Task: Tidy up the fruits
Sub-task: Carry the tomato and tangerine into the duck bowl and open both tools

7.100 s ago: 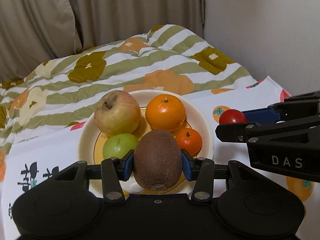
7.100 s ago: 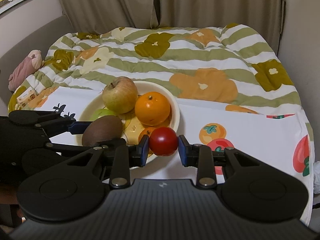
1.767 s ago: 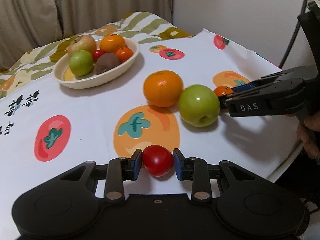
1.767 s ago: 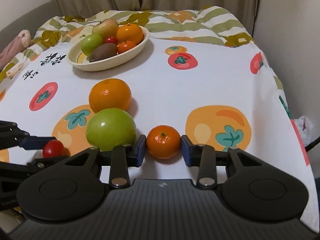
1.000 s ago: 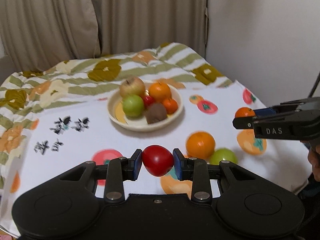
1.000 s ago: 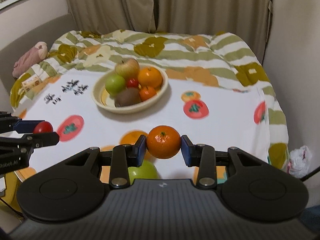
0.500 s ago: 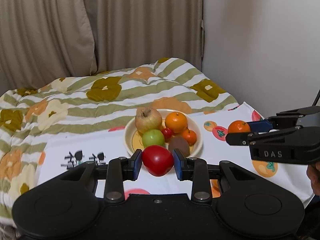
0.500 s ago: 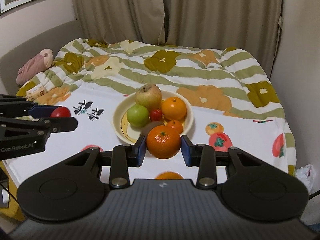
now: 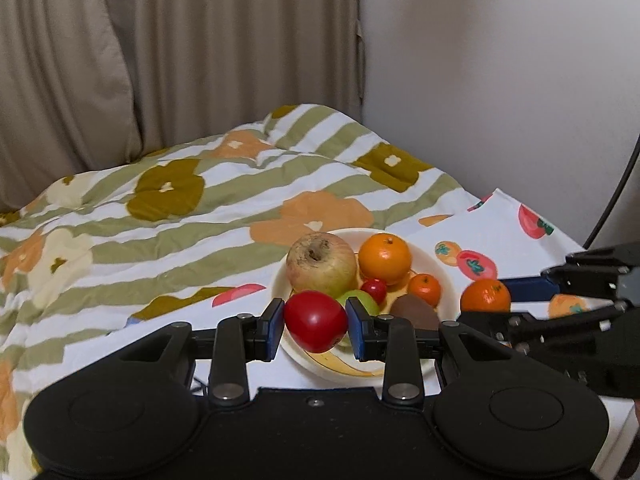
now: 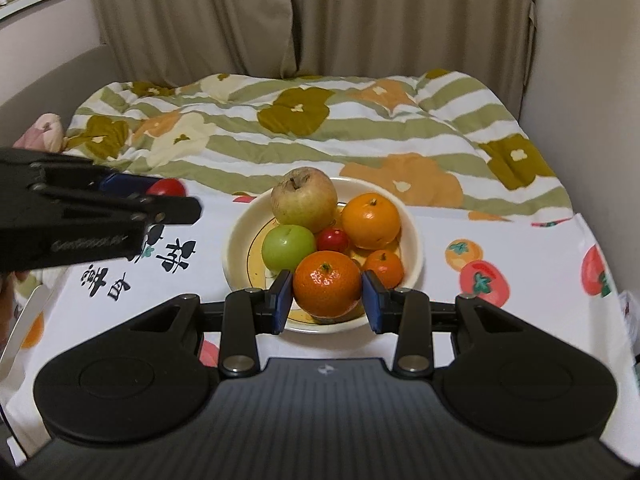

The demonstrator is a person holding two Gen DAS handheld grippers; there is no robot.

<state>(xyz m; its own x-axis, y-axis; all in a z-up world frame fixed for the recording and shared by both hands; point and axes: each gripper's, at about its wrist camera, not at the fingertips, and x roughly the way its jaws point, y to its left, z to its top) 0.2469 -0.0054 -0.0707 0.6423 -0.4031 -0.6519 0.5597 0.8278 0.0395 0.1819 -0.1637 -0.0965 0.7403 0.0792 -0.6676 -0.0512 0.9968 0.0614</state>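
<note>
My left gripper (image 9: 316,322) is shut on a red tomato (image 9: 316,321), held in the air over the near left rim of the cream bowl (image 9: 446,280). My right gripper (image 10: 327,295) is shut on a small mandarin (image 10: 327,283) above the bowl's (image 10: 416,244) near edge. The bowl holds a yellowish apple (image 10: 304,200), a large orange (image 10: 371,221), a green apple (image 10: 288,246), a small tomato (image 10: 334,239) and a small mandarin (image 10: 384,267). A brown kiwi (image 9: 414,312) shows only in the left wrist view. Each gripper appears in the other's view, the right (image 9: 486,296) and the left (image 10: 166,189).
The bowl stands on a white tablecloth (image 10: 520,248) printed with fruits, at its far edge. Behind it lies a striped floral quilt (image 10: 304,132), with curtains (image 10: 360,12) and a wall beyond. A pink soft toy (image 10: 44,132) lies at the far left.
Both grippers carried their fruit forward from the near side of the table to the bowl. The bowl grew larger in both views; the loose orange and green apple dropped out of sight.
</note>
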